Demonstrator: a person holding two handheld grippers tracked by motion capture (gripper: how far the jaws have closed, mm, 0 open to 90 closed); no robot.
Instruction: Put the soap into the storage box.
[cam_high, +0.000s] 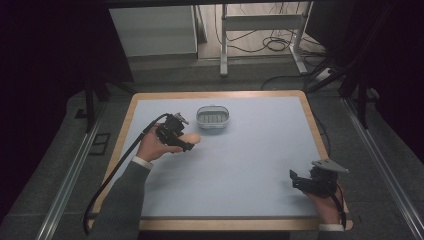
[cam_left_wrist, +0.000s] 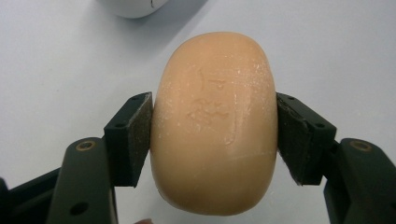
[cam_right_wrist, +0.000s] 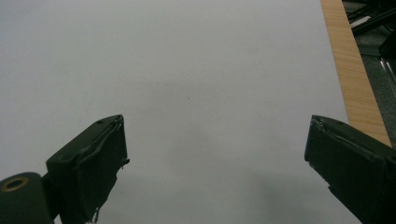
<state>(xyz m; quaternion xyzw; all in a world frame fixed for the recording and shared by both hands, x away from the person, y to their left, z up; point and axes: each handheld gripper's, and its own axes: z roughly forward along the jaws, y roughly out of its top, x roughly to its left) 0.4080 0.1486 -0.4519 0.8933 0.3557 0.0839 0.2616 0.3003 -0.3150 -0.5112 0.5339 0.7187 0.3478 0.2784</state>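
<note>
Looks like the job is getting the soap into the dish, and I'd put it abt halfway: the grab is done, the drop isn't. Left gripper is clamped on the soap, pads pressing both long sides in the left gripper view, bar sticking out past the jaws w/ its stamped face up. In the high view the soap sits just near side of the dish, a bit to its left, not over it yet; can't tell if it's lifted off the table or resting on it. Dish rim shows at the top of the left gripper view, close ahead. Dish looks empty, ribbed floor bare. Left to do, I'd say: short carry fwd and slightly right, lower in, let go. Right gripper is idle near the table's near right corner, well apart from the rest, jaws spread wide w/ nothing btwn them, per the right gripper view. Count: 1 soap, 1 dish, 2 grippers, 1 table w/ wood edge. Nothing else on the top.
</note>
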